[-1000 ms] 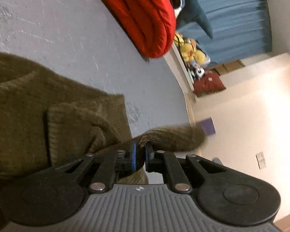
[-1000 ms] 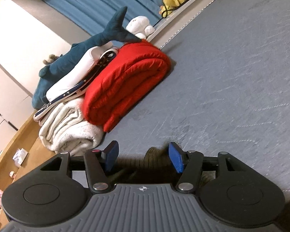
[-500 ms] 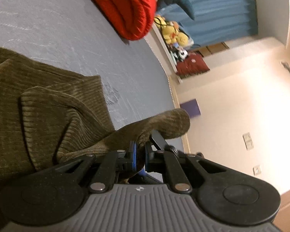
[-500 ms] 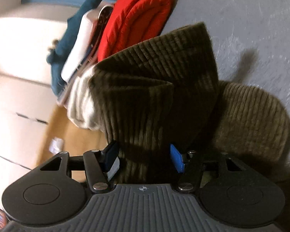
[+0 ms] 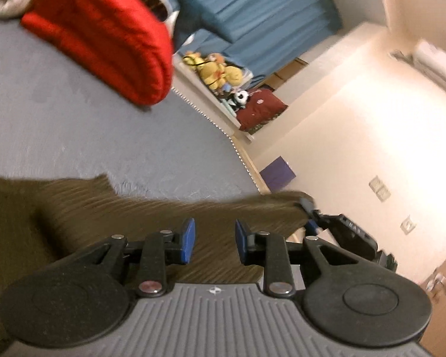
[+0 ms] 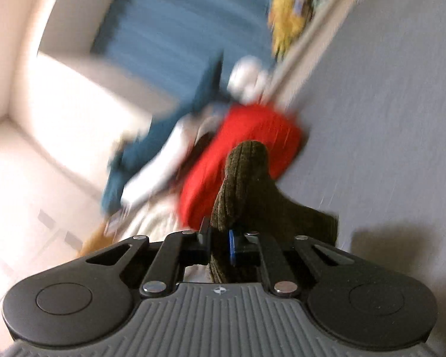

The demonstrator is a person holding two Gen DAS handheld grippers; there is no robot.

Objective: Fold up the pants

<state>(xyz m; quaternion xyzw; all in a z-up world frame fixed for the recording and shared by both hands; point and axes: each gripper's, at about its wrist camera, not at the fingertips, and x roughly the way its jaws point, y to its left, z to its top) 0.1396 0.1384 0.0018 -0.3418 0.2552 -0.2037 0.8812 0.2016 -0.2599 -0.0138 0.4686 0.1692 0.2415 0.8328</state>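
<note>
Olive-brown corduroy pants (image 5: 74,208) lie on the grey bed (image 5: 89,136) in the left wrist view, stretched toward the right. My left gripper (image 5: 214,239) is open just above the cloth, holding nothing. My right gripper (image 6: 218,245) is shut on a bunched fold of the pants (image 6: 246,178), which stands up between its fingers. The right gripper also shows in the left wrist view (image 5: 310,214), pinching the far right end of the pants near the bed edge. Both views are blurred by motion.
A folded red blanket (image 5: 104,35) lies at the far side of the bed, next to a white blanket (image 6: 154,223) and a blue shark plush (image 6: 151,136). Stuffed toys (image 5: 220,71) sit on a ledge beneath blue curtains (image 5: 267,9). The bed edge (image 5: 243,160) runs on the right.
My left gripper has opened and let go of the pants. My right gripper has shut on a fold of the pants and pulled it out to the right.
</note>
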